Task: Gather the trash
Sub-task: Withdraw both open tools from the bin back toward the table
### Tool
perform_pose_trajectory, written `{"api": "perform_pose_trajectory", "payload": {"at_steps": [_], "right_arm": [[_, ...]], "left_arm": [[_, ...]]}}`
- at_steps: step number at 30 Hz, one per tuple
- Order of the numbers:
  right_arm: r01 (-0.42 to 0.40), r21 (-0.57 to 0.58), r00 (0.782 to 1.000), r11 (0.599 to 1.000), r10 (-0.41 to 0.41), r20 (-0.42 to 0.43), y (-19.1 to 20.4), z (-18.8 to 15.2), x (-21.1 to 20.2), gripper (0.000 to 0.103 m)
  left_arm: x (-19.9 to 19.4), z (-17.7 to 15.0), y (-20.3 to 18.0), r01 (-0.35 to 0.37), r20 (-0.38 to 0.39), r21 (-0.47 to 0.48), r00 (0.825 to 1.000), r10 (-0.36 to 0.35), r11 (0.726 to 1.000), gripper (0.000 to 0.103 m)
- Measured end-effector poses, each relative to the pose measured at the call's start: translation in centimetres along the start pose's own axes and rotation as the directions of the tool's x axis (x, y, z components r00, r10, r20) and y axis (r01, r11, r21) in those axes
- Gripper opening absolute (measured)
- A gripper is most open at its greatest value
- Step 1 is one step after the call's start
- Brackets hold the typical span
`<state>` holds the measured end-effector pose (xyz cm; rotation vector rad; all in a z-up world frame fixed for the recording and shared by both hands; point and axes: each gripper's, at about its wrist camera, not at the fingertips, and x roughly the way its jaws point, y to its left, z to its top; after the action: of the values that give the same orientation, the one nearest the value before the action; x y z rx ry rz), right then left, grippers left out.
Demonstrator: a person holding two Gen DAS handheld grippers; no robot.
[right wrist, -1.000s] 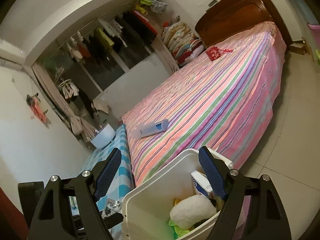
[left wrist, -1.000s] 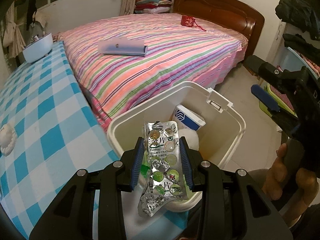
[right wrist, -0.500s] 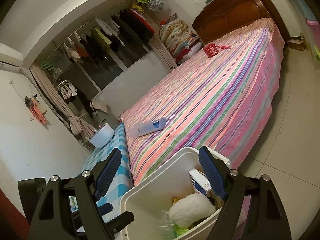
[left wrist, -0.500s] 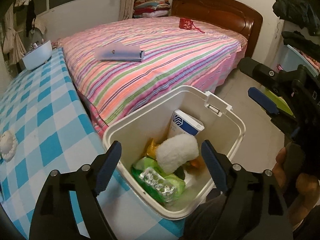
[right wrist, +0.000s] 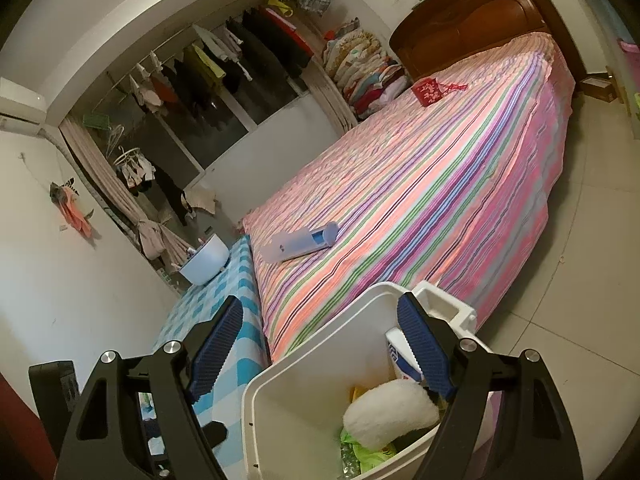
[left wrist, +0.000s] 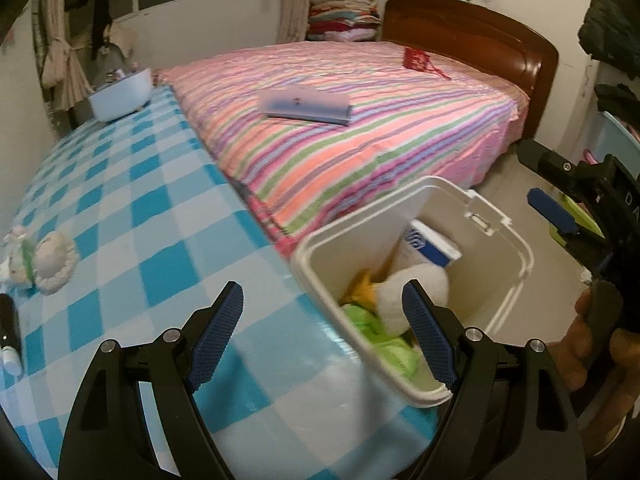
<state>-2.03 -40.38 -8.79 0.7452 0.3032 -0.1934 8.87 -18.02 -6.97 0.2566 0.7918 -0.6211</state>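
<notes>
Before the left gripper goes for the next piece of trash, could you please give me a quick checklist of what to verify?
1. Left gripper empty: ok, jaws wide apart, nothing between them.
2. Right gripper empty: ok, jaws apart, holding nothing.
3. White bin open with room inside: ok, no lid on it, trash fills only the bottom.
4. Next trash within sight: ok, a white fluffy item lies on the checked tablecloth.
5. Small objects at the left edge: cannot tell what they are, cut off.
6. Path across the cloth to the fluffy item: ok, nothing in the way.
</notes>
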Motion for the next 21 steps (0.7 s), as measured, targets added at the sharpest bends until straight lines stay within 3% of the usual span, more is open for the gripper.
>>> {"api": "perform_pose_trajectory", "payload": {"at_steps": [11, 21], "right_arm": [[0.000, -0.068, 0.998, 0.998, -0.005, -0.062, 3.0, -1.2, 1.5, 0.078], [-0.023, -0.154, 0.991, 0.988, 0.002, -0.136, 7.2, -3.7, 3.6, 0.078]], "left_arm": [[-2.2, -1.3, 9.1, -0.159, 0.032, -0.125, 0.986, 0.164, 0.979, 0.081], [-5.8, -2.2, 18.6, -0.279, 0.049, -0.327, 0.949, 0.311, 0.903, 0.081]]}}
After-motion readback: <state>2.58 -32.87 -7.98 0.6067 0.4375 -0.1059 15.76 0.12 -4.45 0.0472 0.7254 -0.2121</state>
